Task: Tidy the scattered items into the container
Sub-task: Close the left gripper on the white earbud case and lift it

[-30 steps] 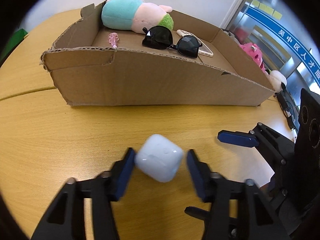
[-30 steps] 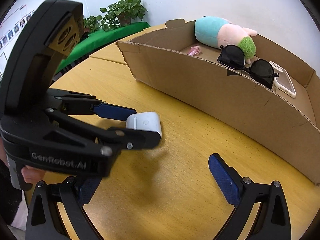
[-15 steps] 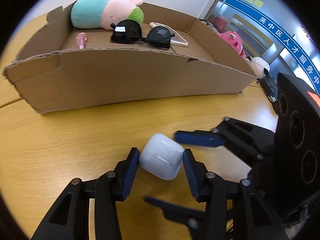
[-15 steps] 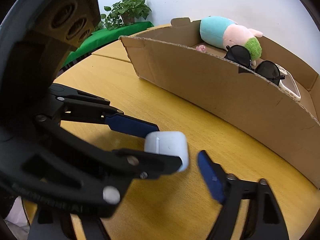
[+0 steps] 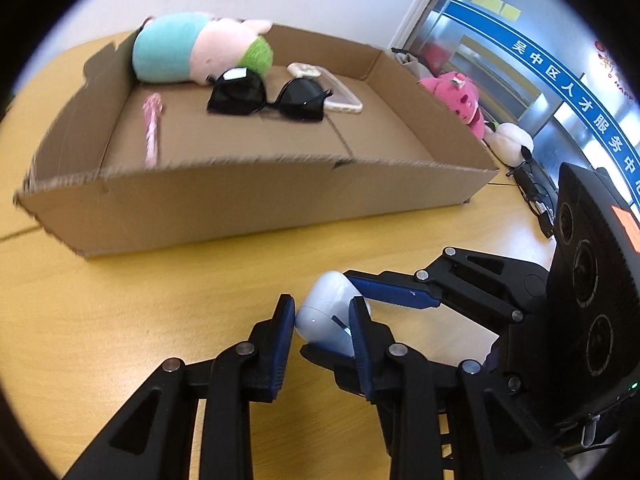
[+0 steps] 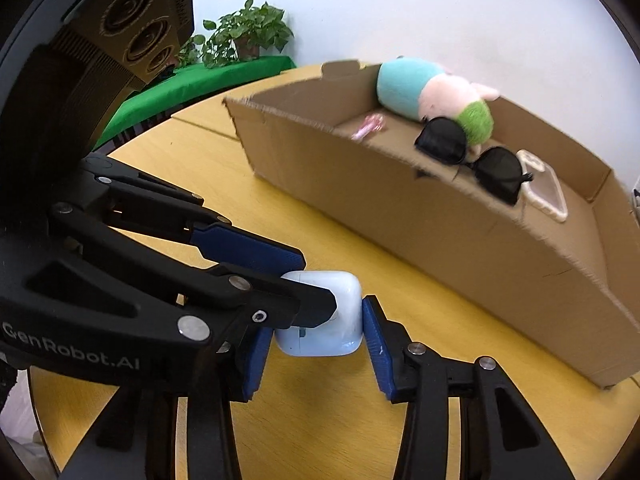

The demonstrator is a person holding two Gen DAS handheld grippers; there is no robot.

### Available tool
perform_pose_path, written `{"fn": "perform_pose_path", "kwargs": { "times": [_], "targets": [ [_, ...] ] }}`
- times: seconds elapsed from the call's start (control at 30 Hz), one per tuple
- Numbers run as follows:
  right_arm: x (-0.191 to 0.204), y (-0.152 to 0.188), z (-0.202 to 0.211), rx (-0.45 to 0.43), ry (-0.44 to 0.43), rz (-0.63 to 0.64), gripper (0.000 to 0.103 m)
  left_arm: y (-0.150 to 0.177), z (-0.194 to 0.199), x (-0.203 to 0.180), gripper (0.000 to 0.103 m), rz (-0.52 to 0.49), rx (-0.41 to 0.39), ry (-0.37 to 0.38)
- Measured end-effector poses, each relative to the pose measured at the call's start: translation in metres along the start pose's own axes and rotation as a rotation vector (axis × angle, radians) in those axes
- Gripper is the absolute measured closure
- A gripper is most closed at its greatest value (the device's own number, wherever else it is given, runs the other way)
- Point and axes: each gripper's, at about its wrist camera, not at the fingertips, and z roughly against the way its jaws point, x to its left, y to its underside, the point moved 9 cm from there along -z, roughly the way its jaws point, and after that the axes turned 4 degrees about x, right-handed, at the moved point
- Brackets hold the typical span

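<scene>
A white earbud case (image 5: pixel 322 314) hangs just above the yellow table (image 5: pixel 120 300), in front of the cardboard box (image 5: pixel 256 200). My left gripper (image 5: pixel 322 316) has its blue pads pressed on the case's two sides, and its jaws are closing. My right gripper (image 6: pixel 316 340) comes in crosswise; its pads touch the same case (image 6: pixel 320 320) left and right while its jaws are also closing. In the right wrist view the left gripper's fingers (image 6: pixel 248 250) cover the case's upper left corner. The right gripper's fingers (image 5: pixel 400 294) pass behind and under the case.
The box holds a teal-and-pink plush toy (image 5: pixel 192 52), black sunglasses (image 5: pixel 268 98), a phone case (image 5: pixel 340 96) and a pink stick-like item (image 5: pixel 152 128). Pink and white plush toys (image 5: pixel 460 96) and cables (image 5: pixel 536 200) lie beyond its right end. A potted plant (image 6: pixel 248 36) stands far left.
The right gripper slid in from the right and narrowed around the case. The left gripper tightened on the case and rose with it, so the box's inside shows more.
</scene>
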Motion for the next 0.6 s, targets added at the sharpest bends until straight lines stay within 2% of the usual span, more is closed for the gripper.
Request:
{"fn": "perform_pose_path", "kwargs": {
  "times": [0.37, 0.5, 0.6],
  "targets": [
    [-0.039, -0.022, 0.044, -0.091, 0.058, -0.042, 0.055, -0.041, 0.016, -0.041, 0.076, -0.115, -0.045, -0.005],
    [-0.049, -0.027, 0.059, -0.127, 0.069, -0.053, 0.055, -0.053, 0.017, -0.059, 0.067, -0.172, -0.048, -0.002],
    [-0.054, -0.03, 0.068, -0.145, 0.094, -0.038, 0.055, -0.059, 0.016, -0.07, 0.066, -0.214, -0.046, -0.009]
  ]
}}
